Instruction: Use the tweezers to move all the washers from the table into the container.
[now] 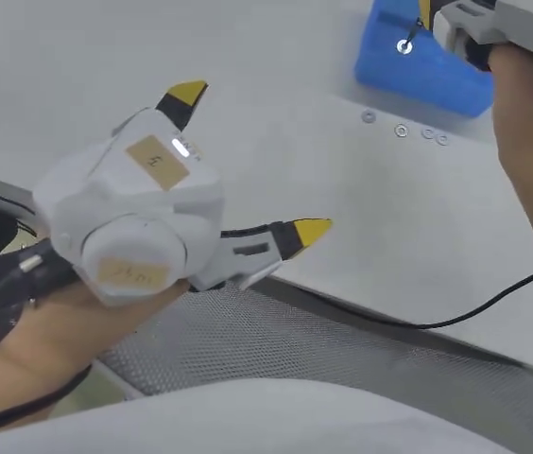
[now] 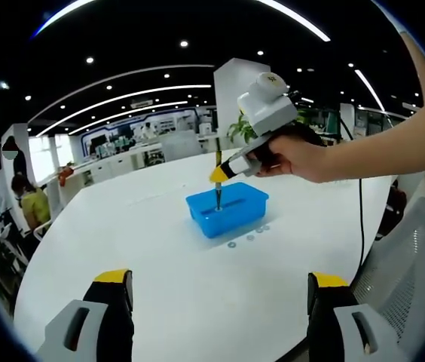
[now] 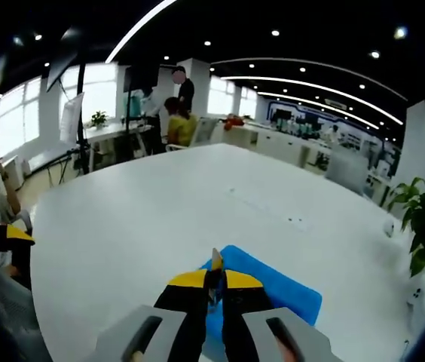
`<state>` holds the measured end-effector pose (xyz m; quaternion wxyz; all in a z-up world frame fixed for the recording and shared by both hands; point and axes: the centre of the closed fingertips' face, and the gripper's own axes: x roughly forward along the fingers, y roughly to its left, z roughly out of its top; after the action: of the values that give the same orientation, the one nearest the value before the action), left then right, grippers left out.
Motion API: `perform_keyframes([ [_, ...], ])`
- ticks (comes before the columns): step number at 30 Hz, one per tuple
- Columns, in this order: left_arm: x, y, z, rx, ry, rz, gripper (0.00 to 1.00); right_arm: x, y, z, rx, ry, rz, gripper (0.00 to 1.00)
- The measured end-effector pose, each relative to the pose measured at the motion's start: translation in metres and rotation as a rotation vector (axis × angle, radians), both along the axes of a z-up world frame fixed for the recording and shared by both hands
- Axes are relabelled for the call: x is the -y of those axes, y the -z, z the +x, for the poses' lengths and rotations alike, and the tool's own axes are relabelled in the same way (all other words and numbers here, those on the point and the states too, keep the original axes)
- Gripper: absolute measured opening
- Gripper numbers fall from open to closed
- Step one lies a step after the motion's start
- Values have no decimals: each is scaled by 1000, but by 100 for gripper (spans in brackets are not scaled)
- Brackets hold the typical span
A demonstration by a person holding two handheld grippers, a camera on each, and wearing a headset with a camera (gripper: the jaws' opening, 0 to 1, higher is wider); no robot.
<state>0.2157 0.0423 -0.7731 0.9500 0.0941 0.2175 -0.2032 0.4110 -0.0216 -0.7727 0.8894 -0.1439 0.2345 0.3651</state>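
**Tweezers pointed down into the box**

The right gripper had its fingers pinched tight on the tweezers. The tweezers stuck out past the fingertips. They stood up and down, with the tip down inside the blue box. Four washers lay in a row on the table, just beside the box. The left gripper had its fingers spread wide, holding nothing, well apart from the washers.

I see a white table bearing a blue container; four washers lie in a row just beside it, a black cable nearer the near edge.
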Motion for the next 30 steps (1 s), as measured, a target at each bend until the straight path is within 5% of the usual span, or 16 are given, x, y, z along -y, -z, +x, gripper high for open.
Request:
perform_keyframes([
  [5, 0, 0, 0, 0, 0, 3, 99, -4, 16, 6, -57, 25, 42, 2],
  [17, -1, 0, 0, -1, -3, -3, 99, -11, 38, 7, -88, 30, 27, 2],
  [30, -2, 5, -1, -19, -3, 9, 99, -10, 37, 8, -99, 37, 47, 2],
])
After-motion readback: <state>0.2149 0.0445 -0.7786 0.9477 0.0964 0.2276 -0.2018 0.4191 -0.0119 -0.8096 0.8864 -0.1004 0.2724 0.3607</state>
